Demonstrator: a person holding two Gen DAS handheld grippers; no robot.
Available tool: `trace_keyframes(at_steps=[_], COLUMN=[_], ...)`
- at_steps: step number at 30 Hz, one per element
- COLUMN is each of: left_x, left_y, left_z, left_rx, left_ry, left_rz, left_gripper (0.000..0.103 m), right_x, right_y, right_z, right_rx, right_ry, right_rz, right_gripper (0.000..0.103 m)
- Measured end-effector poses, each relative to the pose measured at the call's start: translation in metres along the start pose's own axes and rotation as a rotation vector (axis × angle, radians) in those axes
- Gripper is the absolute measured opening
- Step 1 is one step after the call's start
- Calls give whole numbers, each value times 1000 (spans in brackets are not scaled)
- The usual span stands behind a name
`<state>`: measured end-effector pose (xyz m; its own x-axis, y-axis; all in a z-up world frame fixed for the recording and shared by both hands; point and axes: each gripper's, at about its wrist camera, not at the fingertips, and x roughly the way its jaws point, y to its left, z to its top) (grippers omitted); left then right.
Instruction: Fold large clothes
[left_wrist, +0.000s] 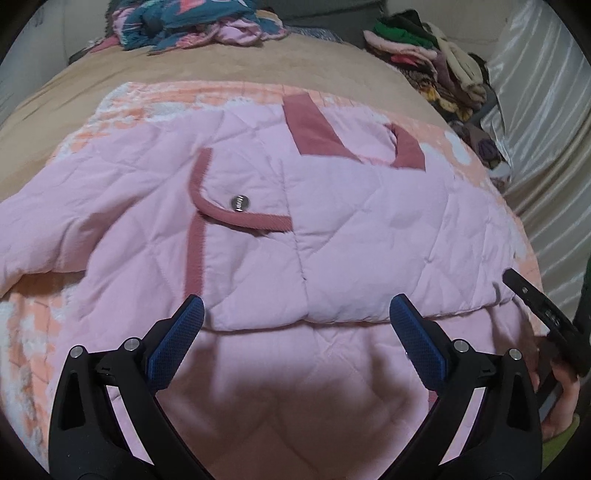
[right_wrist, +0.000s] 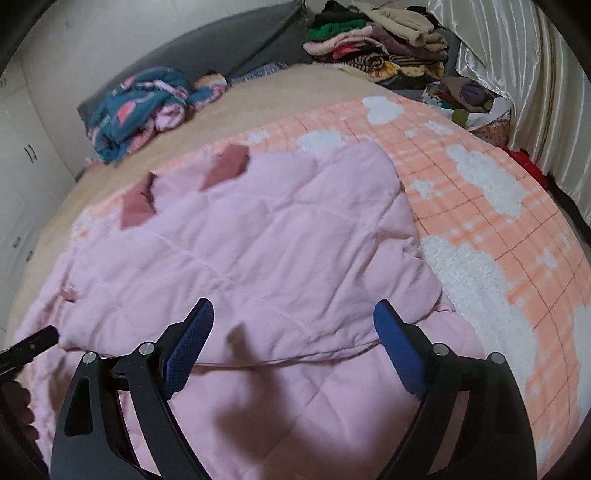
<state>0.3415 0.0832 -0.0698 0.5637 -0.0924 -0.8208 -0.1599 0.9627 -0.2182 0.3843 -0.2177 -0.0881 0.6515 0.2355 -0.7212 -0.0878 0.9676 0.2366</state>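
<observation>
While both grippers gape empty, one pink jacket (left_wrist: 332, 229) shows one snap (left_wrist: 240, 203).

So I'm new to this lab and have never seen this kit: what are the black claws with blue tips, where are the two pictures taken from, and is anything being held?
No robot here: a person holds a hand-operated clamp in each hand, each with a fisheye camera looking along its fingers. One picture is from the left gripper, the other from the right gripper. Both hover open over a pink quilted jacket spread on an orange checked blanket on a bed. Neither holds anything. Piles of clothes sit at the far end.
</observation>
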Motion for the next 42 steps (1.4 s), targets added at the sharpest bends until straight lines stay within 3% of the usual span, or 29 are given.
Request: trace_keyframes(at_steps=[12, 21, 26, 42], left_x=[-34, -60, -77, -115], left_y=[20, 44, 54, 132], left_z=[-3, -4, -4, 5], left_rx=[-35, -77, -95, -283], left_ry=[-64, -105, -145, -230], left_rz=[61, 88, 108, 219], left_gripper=[94, 94, 94, 94], right_x=[-54, -93, -112, -137], right_y=[54, 120, 154, 224], right_z=[4, 10, 10, 14], right_rx=[-88, -132, -179, -248], right_ry=[-85, -139, -172, -204], right_rz=[45, 153, 164, 240], right_gripper=[96, 97, 97, 97])
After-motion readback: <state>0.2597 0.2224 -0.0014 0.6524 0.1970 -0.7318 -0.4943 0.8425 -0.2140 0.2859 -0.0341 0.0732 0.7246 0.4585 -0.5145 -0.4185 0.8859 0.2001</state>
